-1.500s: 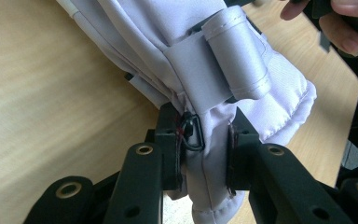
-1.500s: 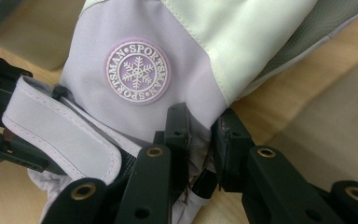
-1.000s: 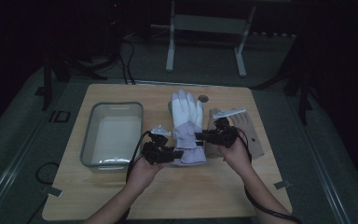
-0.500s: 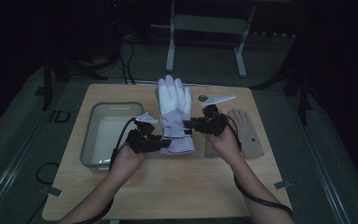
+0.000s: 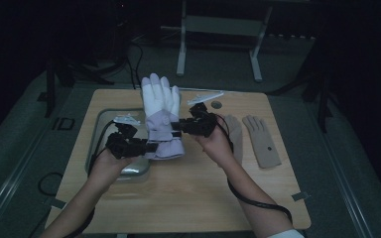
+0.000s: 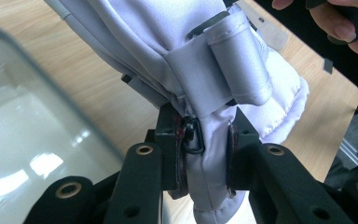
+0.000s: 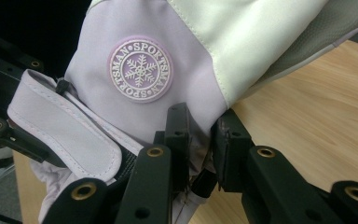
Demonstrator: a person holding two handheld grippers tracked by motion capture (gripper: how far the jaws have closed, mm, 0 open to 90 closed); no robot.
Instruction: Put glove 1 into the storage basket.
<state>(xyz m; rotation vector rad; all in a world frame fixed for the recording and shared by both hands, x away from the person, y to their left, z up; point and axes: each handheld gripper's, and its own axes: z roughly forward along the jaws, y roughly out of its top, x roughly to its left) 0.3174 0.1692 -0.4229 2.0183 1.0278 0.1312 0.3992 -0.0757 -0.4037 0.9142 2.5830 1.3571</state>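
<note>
At the left of the tabletop (image 5: 188, 198) sits a clear rectangular tray (image 5: 99, 131), and the ski glove (image 5: 161, 111) that a second ago lay flat at the board's middle now hangs in the air partly over that tray's right edge, carried leftward and upward from where it was. The left gripper (image 5: 146, 147) pinches the glove's lilac cuff from the left side; its own camera shows the fingers (image 6: 235, 156) pressed into the padded cuff hem beside a small black clip (image 6: 193, 137) and the wrist strap (image 6: 228, 65). Moving rightward, the glove's white finger part stands up and away from the person, while the lilac wrist part with the round snowflake badge (image 7: 140, 69) faces the right gripper's camera. The right gripper (image 5: 177, 128) clamps the opposite edge of the cuff, its fingers (image 7: 228, 140) closed on the fabric just below the badge. Both hands have travelled together, so the glove stays spread between them rather than sagging. Farther right, two beige knit gloves (image 5: 261, 141) lie flat on the wood, one half hidden behind the right hand, with a small dark disc (image 5: 216, 104) near the far edge. Judging by the shift, the glove is being brought toward the tray and is probably about to be lowered into it.
</note>
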